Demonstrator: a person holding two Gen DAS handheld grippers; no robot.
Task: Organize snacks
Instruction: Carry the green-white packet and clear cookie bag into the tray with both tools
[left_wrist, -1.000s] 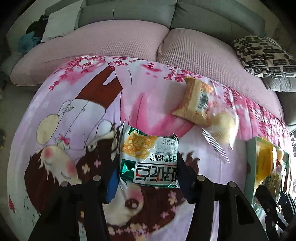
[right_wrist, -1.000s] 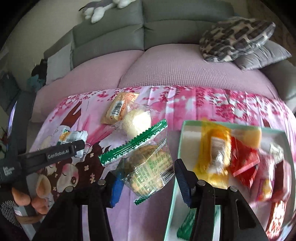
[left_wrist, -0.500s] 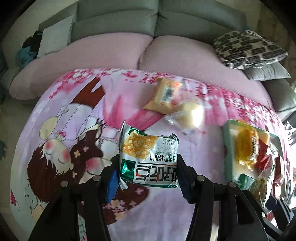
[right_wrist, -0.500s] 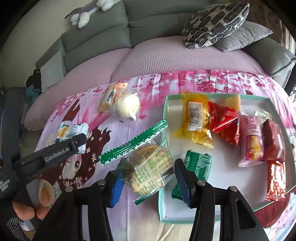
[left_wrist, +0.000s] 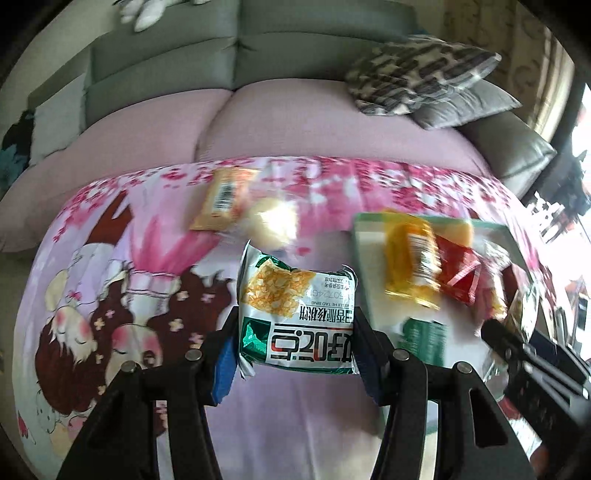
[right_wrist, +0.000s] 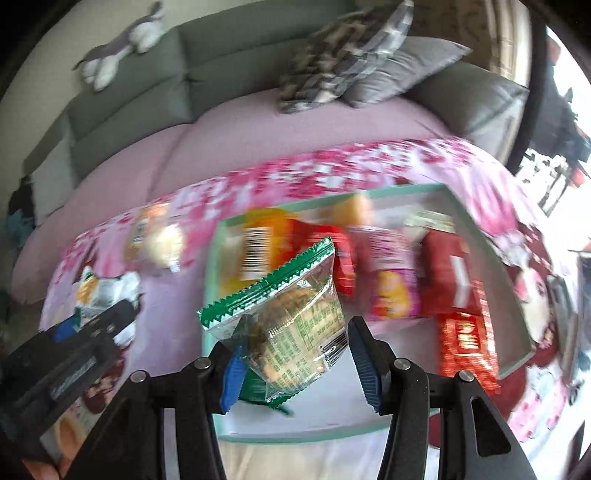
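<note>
Sofa (left_wrist: 229, 122): pink-covered seat behind my work, out of play.
Bench (left_wrist: 303, 417): cartoon-print cloth carries everything I sort.
Tray (right_wrist: 491, 251): teal-rimmed, several packets already inside, so I judge it the collecting spot; contents blurred, hard to count.
Loose snacks (left_wrist: 225, 199): an orange packet and a pale bun lie near the bench's far edge, not yet gathered.
Left gripper (left_wrist: 297, 336): pinching the green-and-white packet (left_wrist: 297, 317) by its sides, raised just beside the tray.
Right gripper (right_wrist: 291, 350): the clear cookie packet (right_wrist: 295, 314) hangs over the tray; only my left pad seems to touch, so I cannot tell my hold.
</note>
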